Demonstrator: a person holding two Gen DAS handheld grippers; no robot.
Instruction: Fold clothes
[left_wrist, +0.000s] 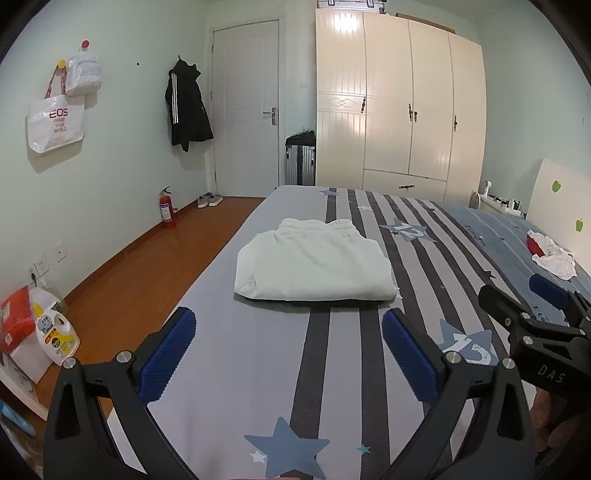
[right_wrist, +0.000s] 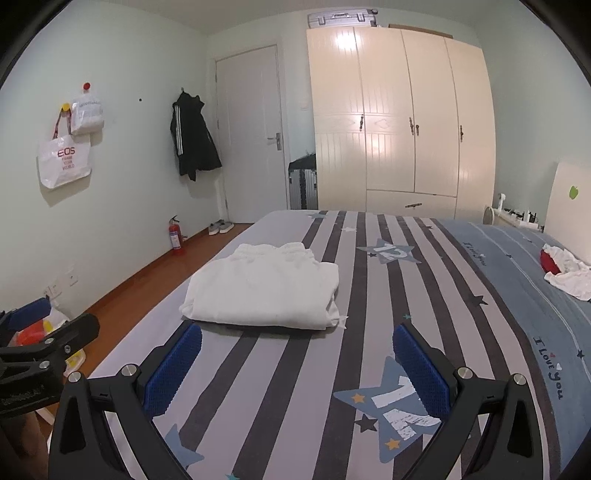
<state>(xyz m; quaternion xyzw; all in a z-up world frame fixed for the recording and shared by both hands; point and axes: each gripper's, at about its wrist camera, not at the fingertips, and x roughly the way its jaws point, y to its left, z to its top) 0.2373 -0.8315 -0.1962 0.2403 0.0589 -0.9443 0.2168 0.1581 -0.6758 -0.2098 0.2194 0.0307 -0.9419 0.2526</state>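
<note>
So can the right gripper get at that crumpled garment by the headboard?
Probably yes: the right gripper is open and empty, and only bare bed lies between it and the garment.

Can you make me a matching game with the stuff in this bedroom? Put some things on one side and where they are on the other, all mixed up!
Things:
1. folded white clothes
2. black jacket
3. red fire extinguisher
4. silver suitcase

Places:
A. hanging on the wall beside the door
B. on top of the wardrobe
C. lying on the striped bed
D. standing on the floor against the wall

Right pairs: 1-C, 2-A, 3-D, 4-B
</note>
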